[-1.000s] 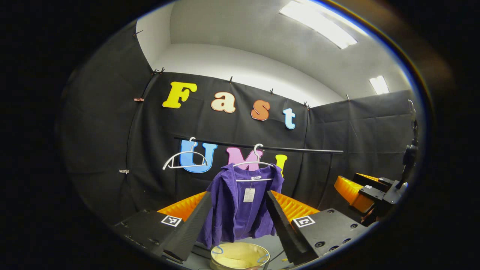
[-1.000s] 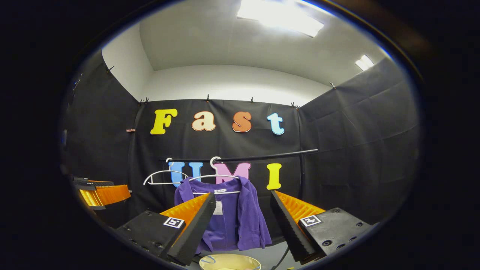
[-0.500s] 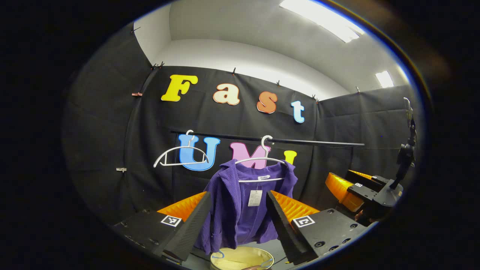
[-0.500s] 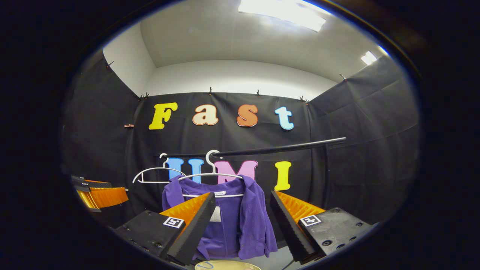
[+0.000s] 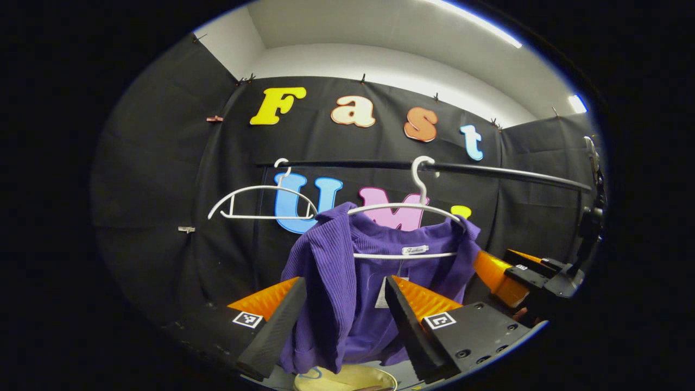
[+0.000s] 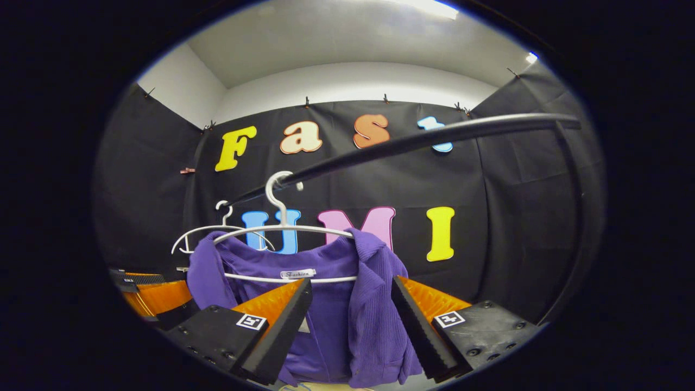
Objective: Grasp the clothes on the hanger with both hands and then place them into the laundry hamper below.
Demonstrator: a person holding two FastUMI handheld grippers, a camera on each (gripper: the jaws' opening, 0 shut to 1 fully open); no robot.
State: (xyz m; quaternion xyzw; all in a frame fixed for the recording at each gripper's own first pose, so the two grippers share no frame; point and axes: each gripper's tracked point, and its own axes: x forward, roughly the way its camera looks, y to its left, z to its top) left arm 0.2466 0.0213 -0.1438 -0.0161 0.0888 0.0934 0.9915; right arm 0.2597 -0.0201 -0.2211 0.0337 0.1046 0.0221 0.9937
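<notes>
We have both claws spread wide and gripping nothing: the left gripper frames one front panel of the purple ribbed cardigan, the right gripper the other. The cardigan hangs on a white wire hanger hooked over the black rail, above the round cream hamper. If we pinch only loose cloth, we risk dragging the hanger off the rail or snagging a shoulder, dropping the cardigan outside the hamper.

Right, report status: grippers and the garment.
Left gripper open, right gripper open, both at the purple cardigan. Cardigan on white hanger, ungrasped. Hamper below, nothing blocking.
</notes>
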